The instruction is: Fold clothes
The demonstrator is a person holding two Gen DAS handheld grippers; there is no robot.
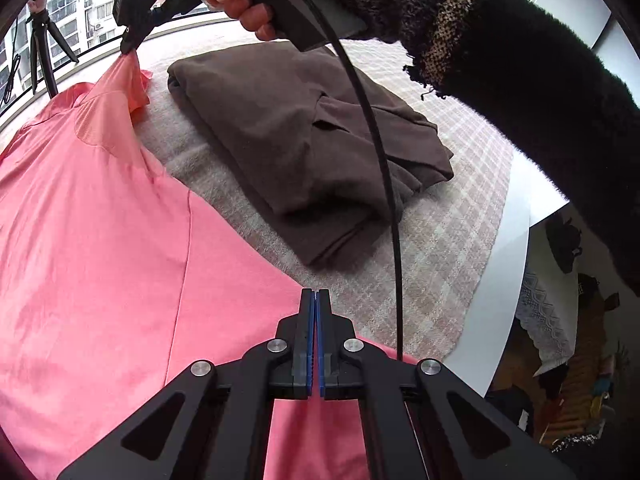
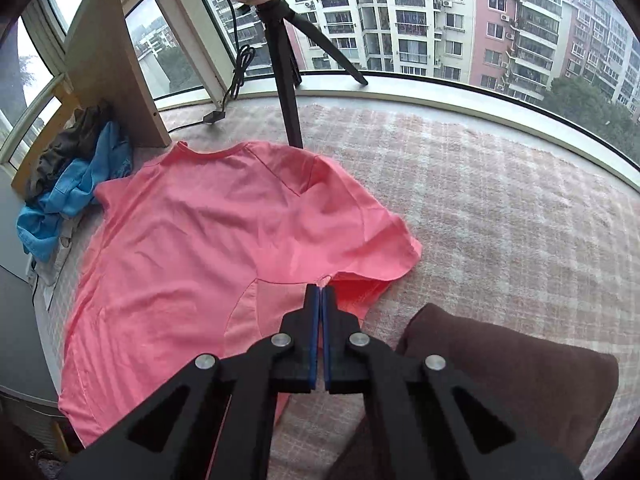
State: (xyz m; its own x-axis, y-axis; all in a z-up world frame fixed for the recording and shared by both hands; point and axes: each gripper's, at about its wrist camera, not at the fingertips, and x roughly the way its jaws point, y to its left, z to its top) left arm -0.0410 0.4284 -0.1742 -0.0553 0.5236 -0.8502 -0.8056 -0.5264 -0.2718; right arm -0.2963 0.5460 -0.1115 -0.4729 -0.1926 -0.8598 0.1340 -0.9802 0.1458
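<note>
A pink T-shirt [image 1: 100, 240] [image 2: 192, 240] lies spread on a checked blanket [image 2: 480, 200]. At the shirt's side edge, low in the left wrist view, my left gripper [image 1: 316, 296] is shut on the fabric. My right gripper [image 2: 321, 290] is shut on the pink sleeve. From the left wrist it shows at the top left [image 1: 127, 46], held by a hand [image 1: 248, 8], lifting that sleeve into a peak. A folded brown garment [image 1: 288, 132] [image 2: 500, 380] rests on the blanket just right of the shirt.
A black tripod [image 2: 288, 80] stands at the window behind the shirt's collar. Blue and dark clothes [image 2: 68, 196] are heaped at the left beside a wooden board [image 2: 108, 60]. A black cable [image 1: 384, 160] hangs across the brown garment. The table's white edge [image 1: 508, 280] drops off at the right.
</note>
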